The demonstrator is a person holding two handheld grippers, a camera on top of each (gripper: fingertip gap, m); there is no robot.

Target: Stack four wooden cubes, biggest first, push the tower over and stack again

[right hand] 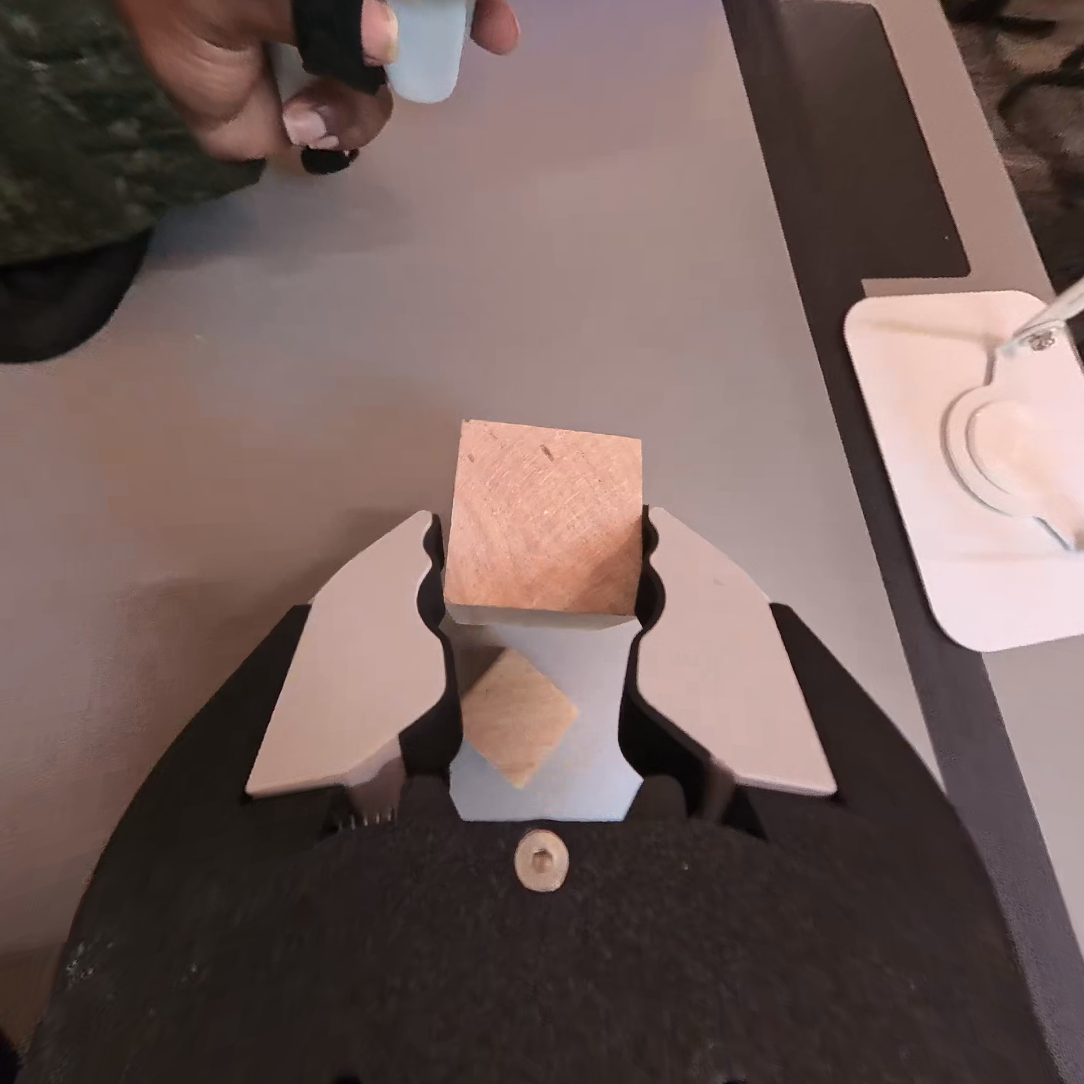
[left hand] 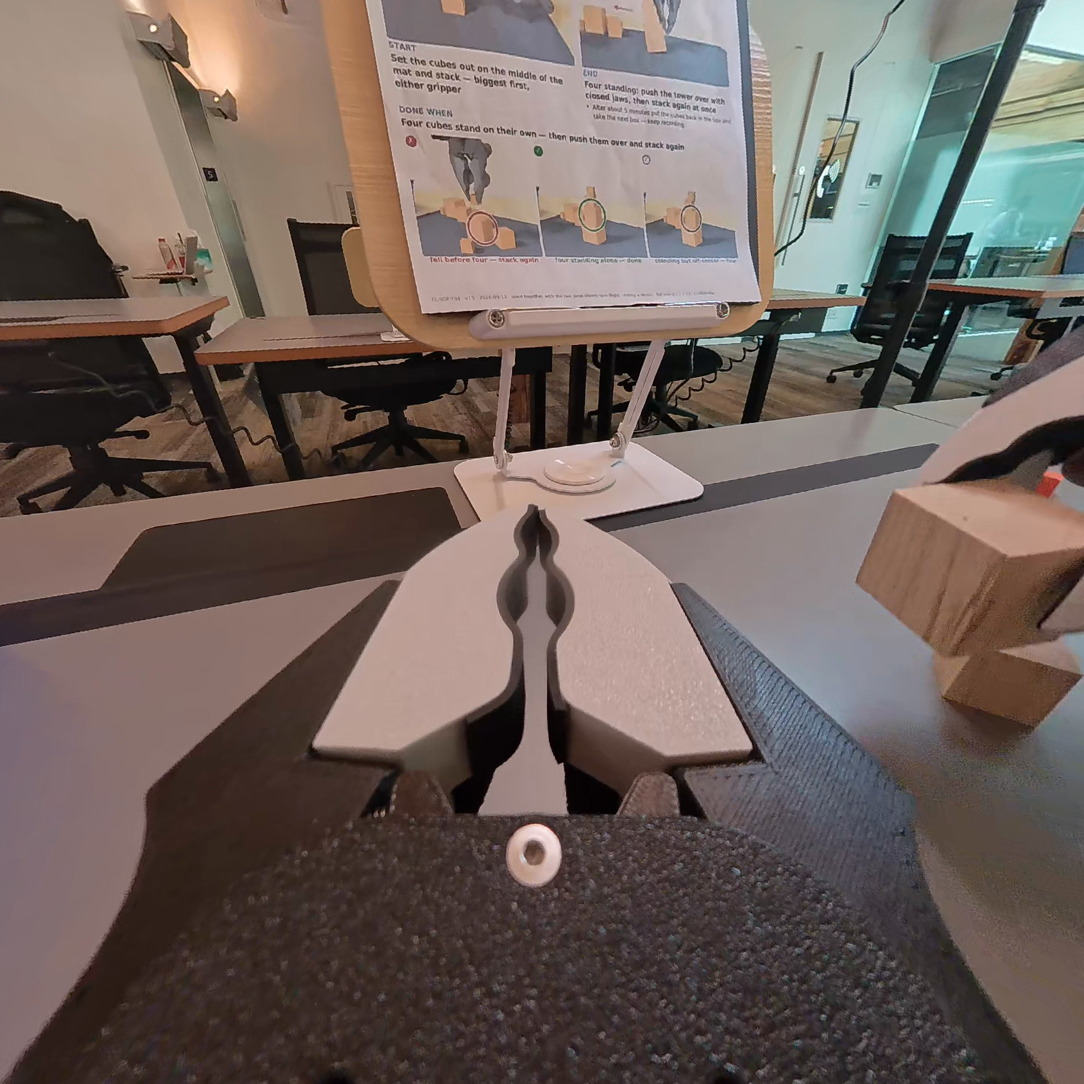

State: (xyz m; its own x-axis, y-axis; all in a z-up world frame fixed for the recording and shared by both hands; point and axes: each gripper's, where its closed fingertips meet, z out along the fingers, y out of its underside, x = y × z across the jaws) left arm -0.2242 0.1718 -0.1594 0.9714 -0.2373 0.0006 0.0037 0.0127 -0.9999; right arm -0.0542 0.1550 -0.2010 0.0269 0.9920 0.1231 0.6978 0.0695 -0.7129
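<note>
The right gripper (right hand: 539,522) holds a large wooden cube (right hand: 542,522) between its two fingers; both pads press on the cube's sides, and the cube is lifted and tilted above the grey bench (right hand: 410,328). Under it, a smaller wooden cube (right hand: 516,724) lies on the bench, turned cornerwise; in the left wrist view the big cube seems to hang just above it, but I cannot tell if they touch. The left gripper (left hand: 538,516) is fully closed with nothing between its fingertips, and it hovers near the middle of the bench, pointing at the far edge. There the white base (left hand: 645,487) of a document stand rests, carrying a printed sheet (left hand: 575,146) on a wooden board. A dark strip (left hand: 792,487) runs along that far edge.
</note>
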